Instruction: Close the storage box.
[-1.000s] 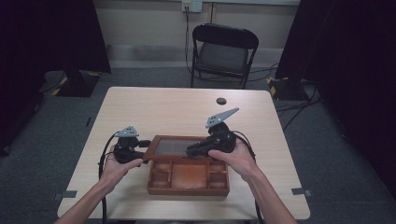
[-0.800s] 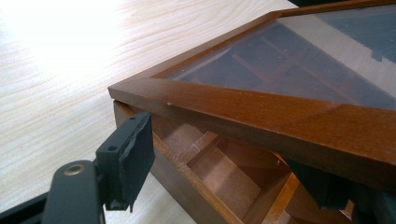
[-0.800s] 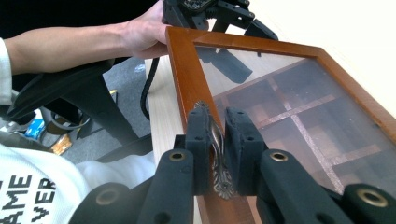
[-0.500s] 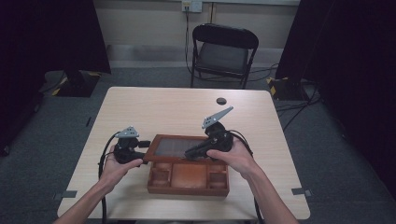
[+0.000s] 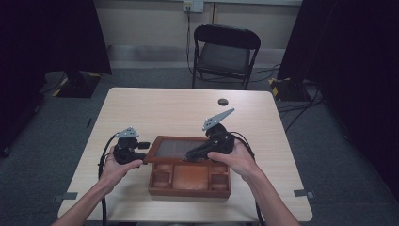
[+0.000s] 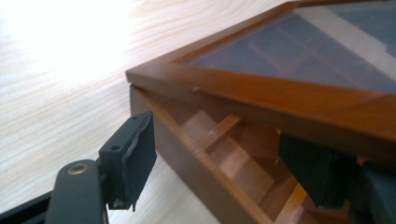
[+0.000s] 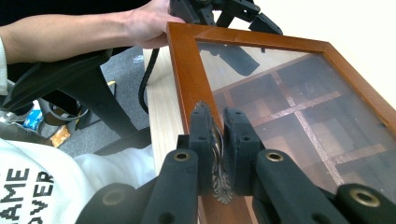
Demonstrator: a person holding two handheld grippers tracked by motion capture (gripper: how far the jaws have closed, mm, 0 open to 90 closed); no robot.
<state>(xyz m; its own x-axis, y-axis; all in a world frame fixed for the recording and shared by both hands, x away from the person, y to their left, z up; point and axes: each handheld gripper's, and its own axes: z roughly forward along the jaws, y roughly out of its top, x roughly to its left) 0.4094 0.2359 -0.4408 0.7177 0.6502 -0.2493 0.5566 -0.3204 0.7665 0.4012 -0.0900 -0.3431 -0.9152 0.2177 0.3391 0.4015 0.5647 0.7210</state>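
1. The brown wooden compartment box (image 5: pixel 189 178) sits at the near middle of the pale wooden table (image 5: pixel 155 113), and its glass-paned wooden lid (image 5: pixel 175 148) is partway up, hinged along the box's far side.
2. Compared with a second ago, the lid looks slightly more raised and the right gripper (image 5: pixel 194 155) has crept a little nearer the person. Small change, but the lid is on the move.
3. The right gripper is clenched on the ornate metal clasp (image 7: pixel 217 154) at the lid's front edge, jaws pinched tight around it.
4. The left gripper (image 6: pixel 233 158) is released: one jaw outside the box's left wall, the other inside under the lid, gripping nothing.
5. My read: the lid is being swung while the left steadies the box. Opening or closing, I cannot tell.
6. A small dark round object (image 5: pixel 222 101) lies well beyond the box, untouched.
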